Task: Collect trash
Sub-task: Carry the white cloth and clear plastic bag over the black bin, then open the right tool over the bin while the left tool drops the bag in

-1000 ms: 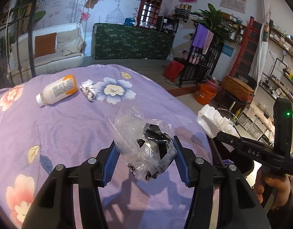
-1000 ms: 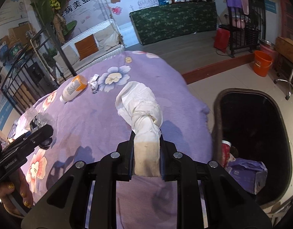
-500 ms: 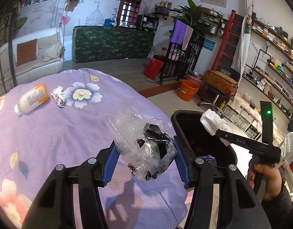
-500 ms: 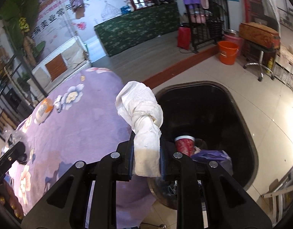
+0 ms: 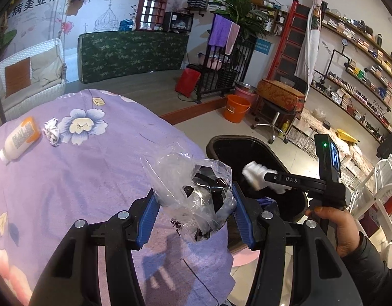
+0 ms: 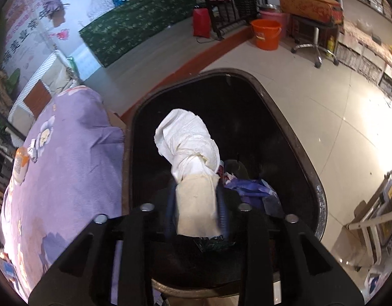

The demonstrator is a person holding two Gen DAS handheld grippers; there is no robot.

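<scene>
Beside a purple floral bed [image 5: 76,178], a black bin [image 6: 285,117] held a red cup and purple wrapping. Over it, the right tongs [image 6: 196,211] were opening around a tissue wad [image 6: 190,148]; the left tongs [image 5: 193,214] gripped a clear plastic bag [image 5: 190,178].

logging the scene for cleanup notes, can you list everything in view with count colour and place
bin: one, black, on the floor beside the table
tissue wad: one, white, over the bin between the right gripper's opening jaws
plastic bag: one, clear, in the left gripper
bottle: one, white and orange, lying on the table
paper ball: one, white, beside the bottle
tablecloth: one, purple, floral
bucket: one, orange, on the floor
left gripper: black, blue pads
right gripper: black, above the bin
</scene>
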